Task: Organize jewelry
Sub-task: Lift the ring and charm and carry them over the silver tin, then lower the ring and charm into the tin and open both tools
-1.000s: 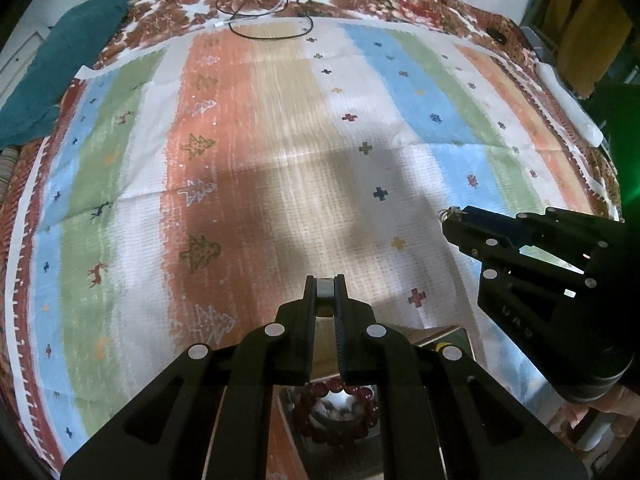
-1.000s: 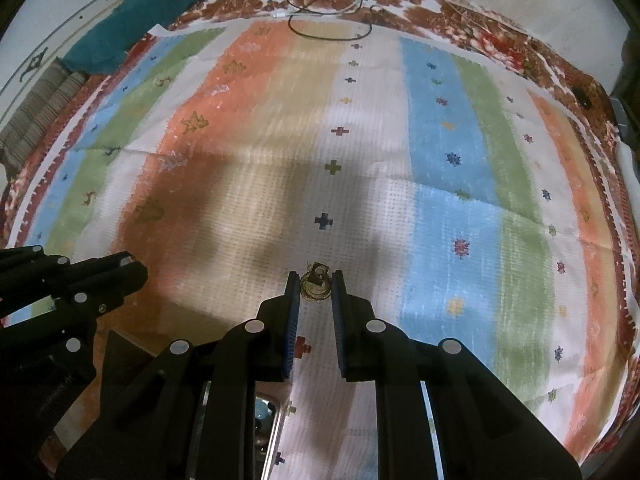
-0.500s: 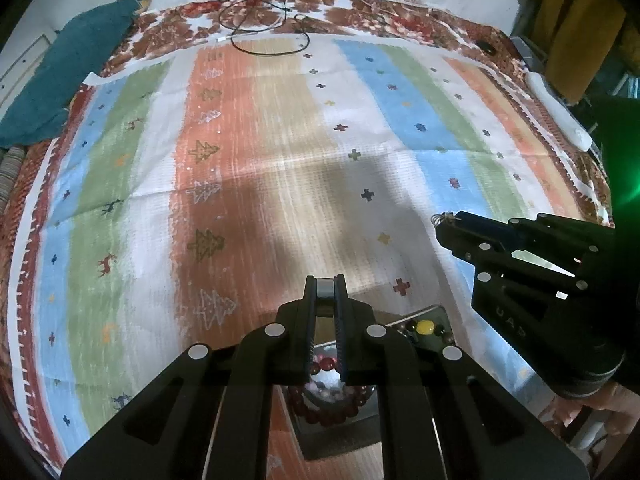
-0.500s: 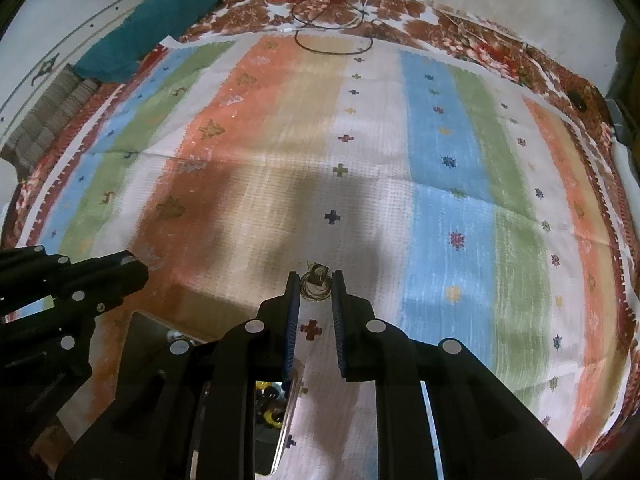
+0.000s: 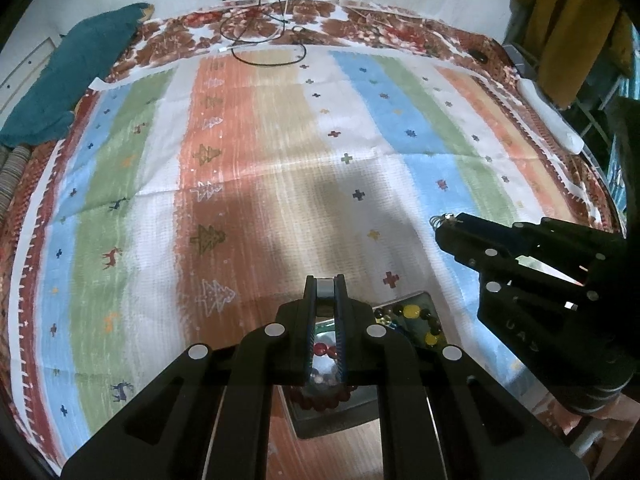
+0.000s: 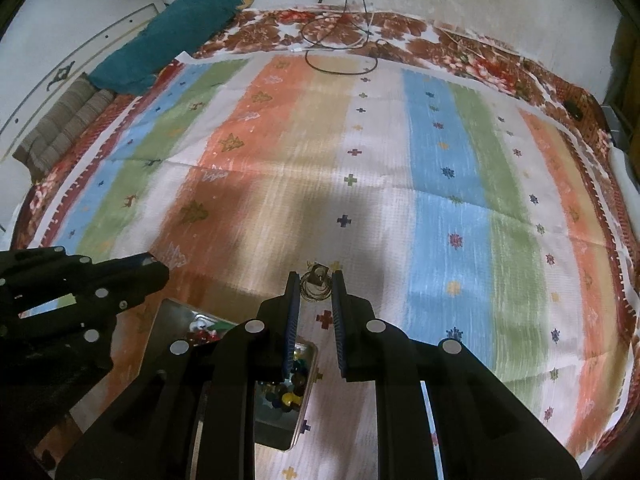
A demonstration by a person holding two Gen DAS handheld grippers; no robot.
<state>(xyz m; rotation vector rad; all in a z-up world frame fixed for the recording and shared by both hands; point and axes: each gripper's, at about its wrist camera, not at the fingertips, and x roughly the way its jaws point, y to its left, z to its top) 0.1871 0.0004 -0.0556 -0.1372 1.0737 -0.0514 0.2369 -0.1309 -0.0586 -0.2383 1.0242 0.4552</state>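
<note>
My left gripper (image 5: 325,280) is shut on a small grey piece (image 5: 325,292); what it is I cannot tell. Under it lies a metal tray (image 5: 332,420) holding a red bead bracelet (image 5: 320,396) and coloured beads (image 5: 412,314). My right gripper (image 6: 314,284) is shut on a small gold wire jewelry piece (image 6: 316,280), which hangs above the striped cloth (image 6: 440,200). The left wrist view shows the right gripper (image 5: 442,226) at the right, the wire piece (image 5: 438,219) at its tip. In the right wrist view the left gripper (image 6: 158,270) is at the left, over the tray (image 6: 172,308).
A teal cushion (image 5: 68,76) lies at the cloth's far left corner, beside a folded brown blanket (image 6: 60,128). A black cable (image 5: 264,40) loops at the far edge. A white object (image 5: 552,120) lies along the right edge, below hanging yellow cloth (image 5: 568,20).
Both grippers have risen and drawn back together, each still holding its piece. More of the tray and its beads now shows beneath them.
</note>
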